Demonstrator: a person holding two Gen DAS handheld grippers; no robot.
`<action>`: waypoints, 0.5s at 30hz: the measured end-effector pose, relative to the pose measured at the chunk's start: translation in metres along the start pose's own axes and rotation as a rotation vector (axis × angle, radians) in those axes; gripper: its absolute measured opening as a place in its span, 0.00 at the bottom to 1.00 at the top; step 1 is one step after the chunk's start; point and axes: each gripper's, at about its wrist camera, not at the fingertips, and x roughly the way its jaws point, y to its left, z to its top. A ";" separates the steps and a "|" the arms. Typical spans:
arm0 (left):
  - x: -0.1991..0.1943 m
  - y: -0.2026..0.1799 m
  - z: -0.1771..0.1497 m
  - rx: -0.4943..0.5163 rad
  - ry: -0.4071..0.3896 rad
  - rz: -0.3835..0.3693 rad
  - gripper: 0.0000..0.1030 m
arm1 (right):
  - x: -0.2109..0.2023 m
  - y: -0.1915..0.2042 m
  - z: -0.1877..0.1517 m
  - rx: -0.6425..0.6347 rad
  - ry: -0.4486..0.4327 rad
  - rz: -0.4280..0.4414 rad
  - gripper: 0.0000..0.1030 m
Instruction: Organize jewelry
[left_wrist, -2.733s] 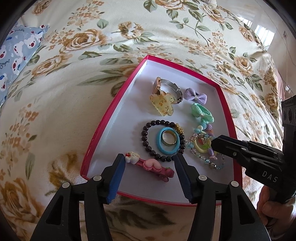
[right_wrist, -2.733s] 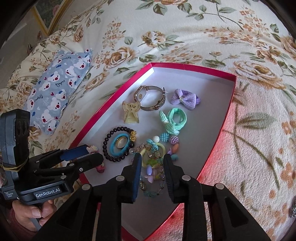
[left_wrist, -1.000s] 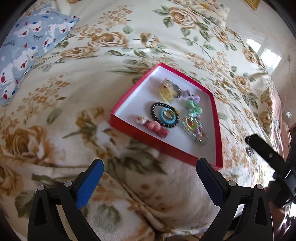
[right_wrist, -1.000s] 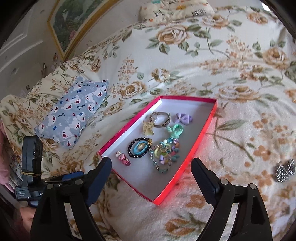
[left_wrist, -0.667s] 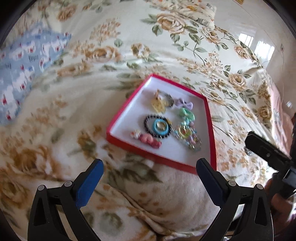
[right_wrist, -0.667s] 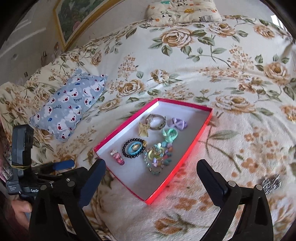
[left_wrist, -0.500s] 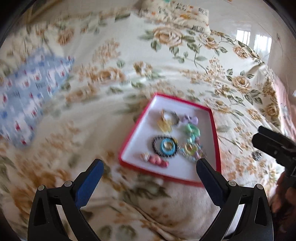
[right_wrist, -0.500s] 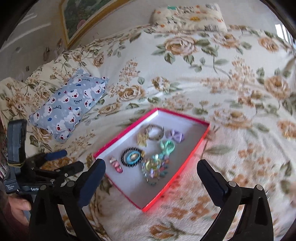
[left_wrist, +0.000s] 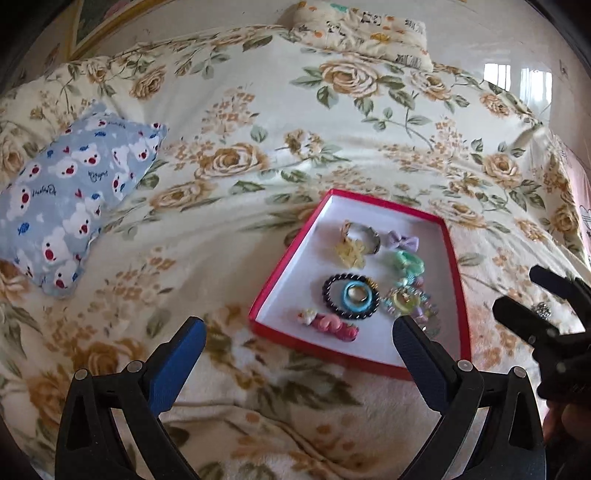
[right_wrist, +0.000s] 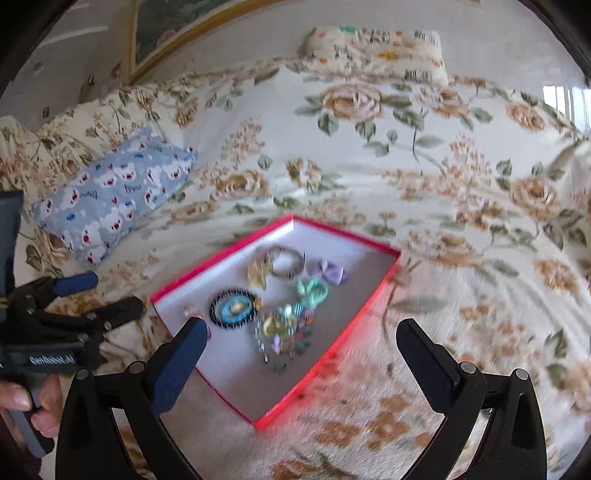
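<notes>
A red tray (left_wrist: 455, 258) (right_wrist: 384, 280) with a white floor lies on the floral bedspread. In it are a pink hair clip (left_wrist: 328, 325), a black bead bracelet (left_wrist: 351, 295) around a blue ring, a yellow claw clip (left_wrist: 351, 253), a watch (left_wrist: 365, 234), a purple bow (left_wrist: 402, 240), a green hair tie (left_wrist: 406, 263) and a pastel bead bracelet (left_wrist: 406, 303). My left gripper (left_wrist: 295, 360) is open and empty, held back from the tray's near edge. My right gripper (right_wrist: 301, 363) is open and empty, above the tray's near corner.
A blue bear-print pillow (left_wrist: 66, 195) (right_wrist: 118, 192) lies left of the tray. A floral pillow (left_wrist: 362, 33) sits at the bed's head. A small sparkly item (left_wrist: 542, 310) lies on the bedspread right of the tray. A framed picture (right_wrist: 177, 22) hangs on the wall.
Both grippers opened wide and pulled back and up from the tray, so the tray looks smaller and more of the bed shows. The jewelry stayed in the tray.
</notes>
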 end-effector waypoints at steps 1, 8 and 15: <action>0.003 0.002 0.002 -0.001 0.007 0.003 0.99 | 0.003 0.000 -0.002 0.003 0.009 0.001 1.00; 0.015 0.003 0.007 0.002 0.046 0.046 0.99 | 0.007 0.001 -0.008 0.002 0.035 0.002 1.00; 0.014 -0.006 0.005 0.035 0.029 0.094 0.99 | 0.007 0.004 -0.009 -0.001 0.024 -0.008 1.00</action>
